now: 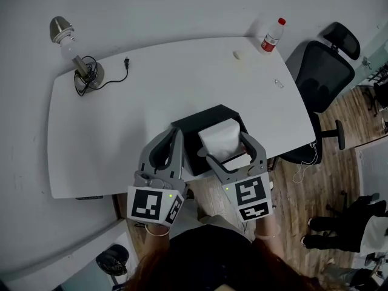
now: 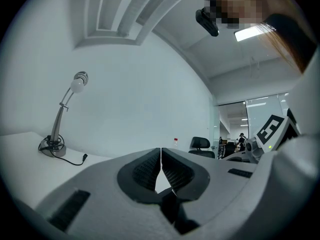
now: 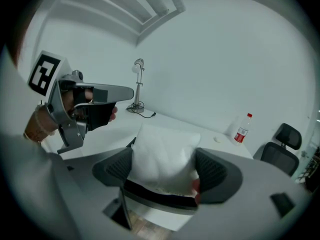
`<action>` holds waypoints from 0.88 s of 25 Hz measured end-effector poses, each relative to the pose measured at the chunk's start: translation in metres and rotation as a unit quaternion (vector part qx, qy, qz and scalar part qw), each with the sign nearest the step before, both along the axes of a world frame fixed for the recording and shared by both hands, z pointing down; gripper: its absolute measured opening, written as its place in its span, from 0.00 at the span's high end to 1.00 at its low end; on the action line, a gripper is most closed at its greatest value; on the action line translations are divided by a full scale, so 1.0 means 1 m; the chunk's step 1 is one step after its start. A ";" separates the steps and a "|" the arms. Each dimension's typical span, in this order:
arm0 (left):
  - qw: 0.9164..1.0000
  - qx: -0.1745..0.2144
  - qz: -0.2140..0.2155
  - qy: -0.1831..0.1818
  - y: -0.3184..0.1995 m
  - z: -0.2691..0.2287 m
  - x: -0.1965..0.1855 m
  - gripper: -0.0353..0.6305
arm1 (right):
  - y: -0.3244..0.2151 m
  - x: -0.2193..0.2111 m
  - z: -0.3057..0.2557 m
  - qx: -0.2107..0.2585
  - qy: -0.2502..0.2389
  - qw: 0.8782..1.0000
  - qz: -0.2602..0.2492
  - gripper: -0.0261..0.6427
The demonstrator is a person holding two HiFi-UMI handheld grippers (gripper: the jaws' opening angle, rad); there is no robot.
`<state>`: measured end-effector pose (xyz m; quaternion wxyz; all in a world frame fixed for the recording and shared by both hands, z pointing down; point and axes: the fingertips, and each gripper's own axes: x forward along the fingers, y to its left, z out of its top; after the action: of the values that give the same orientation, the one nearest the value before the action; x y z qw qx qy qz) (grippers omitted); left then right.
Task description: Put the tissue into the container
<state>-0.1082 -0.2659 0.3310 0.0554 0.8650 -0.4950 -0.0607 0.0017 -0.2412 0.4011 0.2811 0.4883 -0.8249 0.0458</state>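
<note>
Worktop, white: lamp with cord, far beyond left fingers; bottle far beyond right fingers; office chair off worktop's right end.
Container, black, at near edge, under both grippers' fingertips; interior hidden by tissue.
Tissue, white pack: clamped between fingers of right gripper, over container.
Left gripper: fingers together, tips touching, just left of tissue.
</note>
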 end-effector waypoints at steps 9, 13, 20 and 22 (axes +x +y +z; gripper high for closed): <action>1.000 -0.016 -0.001 0.005 -0.008 0.013 -0.002 0.90 | -0.006 0.002 0.021 -0.035 0.011 0.999 0.004 0.35; 1.000 -0.021 -0.002 0.007 -0.011 0.016 -0.004 0.90 | -0.008 0.003 0.028 -0.050 0.020 0.999 0.006 0.35; 1.000 -0.029 0.005 0.011 -0.016 0.024 -0.003 0.90 | -0.009 0.003 0.040 -0.072 0.028 0.997 0.011 0.35; 0.999 -0.031 0.006 0.012 -0.017 0.026 -0.003 0.90 | -0.009 0.003 0.045 -0.081 0.031 0.996 0.013 0.35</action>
<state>-0.1112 -0.2829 0.3566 0.0884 0.8653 -0.4904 -0.0548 0.0051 -0.2504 0.4456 0.3447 0.4754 -0.8032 0.1007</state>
